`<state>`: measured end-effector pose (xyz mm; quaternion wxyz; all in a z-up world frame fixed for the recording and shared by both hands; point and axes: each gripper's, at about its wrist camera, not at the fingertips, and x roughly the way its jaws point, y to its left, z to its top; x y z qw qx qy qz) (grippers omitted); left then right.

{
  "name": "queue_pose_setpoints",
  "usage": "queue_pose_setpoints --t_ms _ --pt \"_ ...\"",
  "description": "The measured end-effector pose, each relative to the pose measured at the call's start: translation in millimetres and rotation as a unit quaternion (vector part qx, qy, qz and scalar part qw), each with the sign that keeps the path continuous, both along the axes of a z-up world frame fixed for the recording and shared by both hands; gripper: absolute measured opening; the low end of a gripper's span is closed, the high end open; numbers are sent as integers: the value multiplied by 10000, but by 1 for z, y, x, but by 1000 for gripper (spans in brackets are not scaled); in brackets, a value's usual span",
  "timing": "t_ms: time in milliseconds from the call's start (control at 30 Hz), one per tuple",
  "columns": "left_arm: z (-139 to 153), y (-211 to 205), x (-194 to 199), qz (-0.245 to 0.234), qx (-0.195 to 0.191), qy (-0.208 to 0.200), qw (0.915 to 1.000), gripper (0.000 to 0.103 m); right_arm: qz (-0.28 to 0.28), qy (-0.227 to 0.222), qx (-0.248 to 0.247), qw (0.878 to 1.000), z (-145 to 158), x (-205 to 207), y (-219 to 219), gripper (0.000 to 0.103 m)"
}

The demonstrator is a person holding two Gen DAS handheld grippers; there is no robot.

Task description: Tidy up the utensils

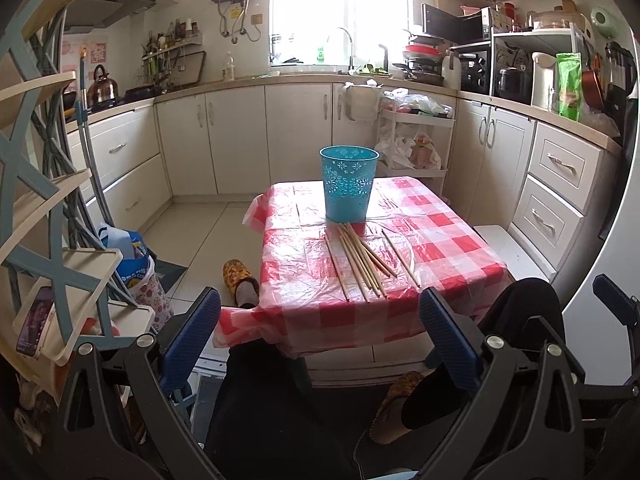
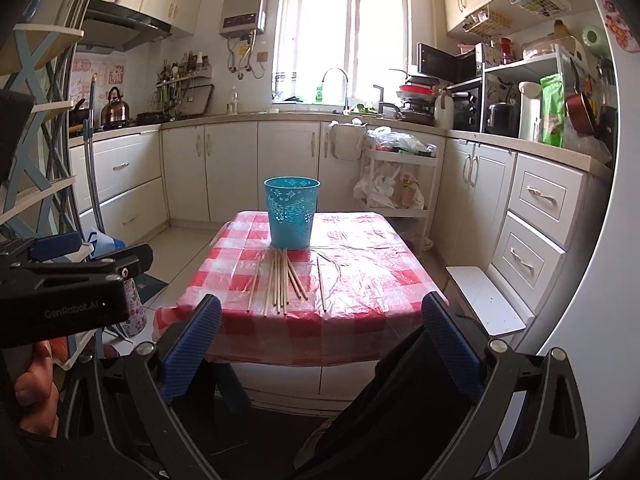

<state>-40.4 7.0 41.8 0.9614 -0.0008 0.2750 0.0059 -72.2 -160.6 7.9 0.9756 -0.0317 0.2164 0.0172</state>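
Several wooden chopsticks (image 1: 362,260) lie loose on a small table with a red-and-white checked cloth (image 1: 452,240). They also show in the right wrist view (image 2: 282,282). A blue perforated bin (image 1: 349,182) stands upright just behind them, seen too in the right wrist view (image 2: 291,212). My left gripper (image 1: 320,334) is open and empty, held back from the table's near edge. My right gripper (image 2: 322,338) is open and empty, also short of the near edge. The left gripper's body (image 2: 60,276) shows at the left of the right wrist view.
A blue-and-cream shelf rack (image 1: 48,200) stands close on the left. A white stool (image 2: 486,300) and drawers (image 2: 536,220) are on the right. A white trolley (image 2: 396,184) with bags stands behind the table. The person's legs and slippers (image 1: 240,280) are below the table.
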Motion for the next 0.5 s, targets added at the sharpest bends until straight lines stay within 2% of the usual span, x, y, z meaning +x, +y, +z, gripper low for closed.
queue_pose_setpoints --t_ms 500 --pt "-2 -3 1 -9 7 35 10000 95 -28 14 46 10000 0 -2 -3 96"
